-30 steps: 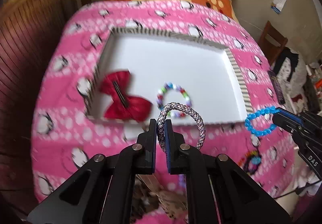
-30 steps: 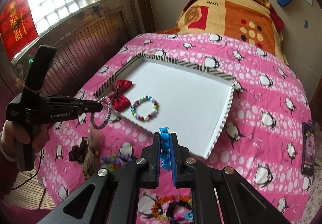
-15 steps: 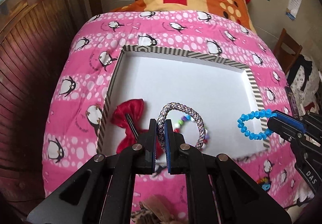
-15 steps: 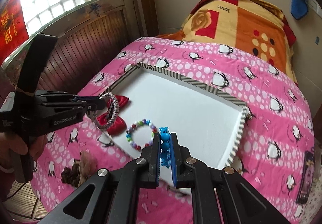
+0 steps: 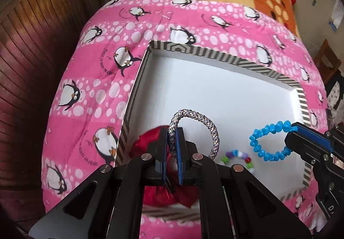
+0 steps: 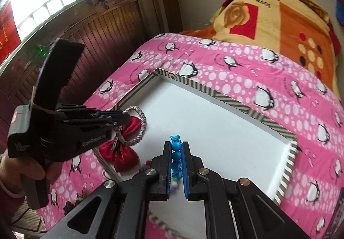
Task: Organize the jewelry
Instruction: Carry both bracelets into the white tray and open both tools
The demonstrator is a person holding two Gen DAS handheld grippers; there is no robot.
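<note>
Penguin-print pink bedding [image 5: 90,97] carries a white tray [image 5: 215,93]. From the left wrist, the left gripper [image 5: 172,144] pinches a grey braided loop [image 5: 206,125] upright over the tray's near-left; its fingers half hide the red bow [image 5: 146,142]. From the right wrist, the right gripper [image 6: 176,159] clamps a blue bead bracelet [image 6: 175,148] edge-on, its lower part hidden.

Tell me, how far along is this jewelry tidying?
Partly done. A red bow and a multicolored bead bracelet already lie in the white tray. In hand: the left gripper is shut on a silver braided ring, the right gripper on a blue bead bracelet, both over the tray. Both remain to be set down.
</note>
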